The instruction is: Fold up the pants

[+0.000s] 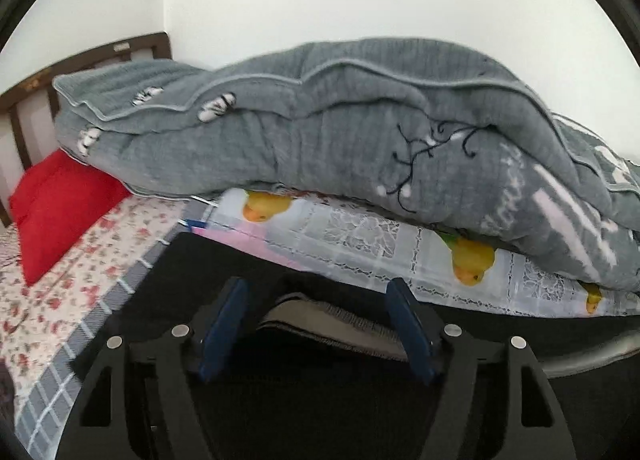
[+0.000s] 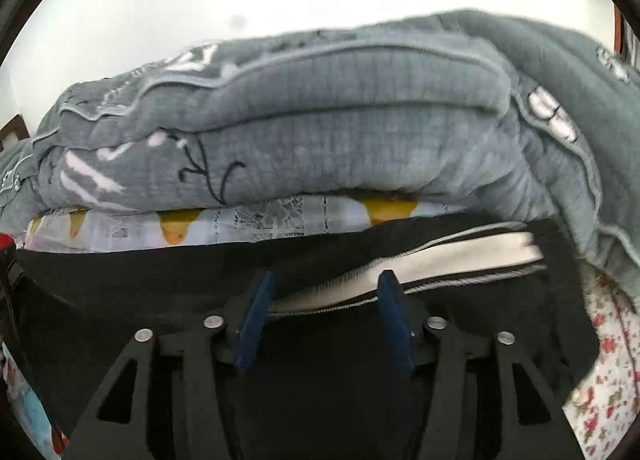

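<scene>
Black pants (image 1: pixel 168 280) spread flat on the floral bedsheet (image 1: pixel 60 292), just in front of the grey quilt (image 1: pixel 320 131) and duck-print blanket (image 1: pixel 360 244). Left tool (image 1: pixel 316 296) open, blue fingers (image 1: pixel 224 324) straddling the grey-lined waistband (image 1: pixel 332 324). Right tool (image 2: pixel 324 292) open likewise over the waistband. Red pillow (image 1: pixel 60 211) left of the quilt.

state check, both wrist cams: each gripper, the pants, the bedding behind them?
left gripper: open, fingers either side of the waistband
right gripper: open, straddling the waistband
black pants: lying flat on the bed, waistband facing the grippers
grey quilt: folded, piled behind the pants
duck-print sheet: under the quilt
red pillow: at the headboard
</scene>
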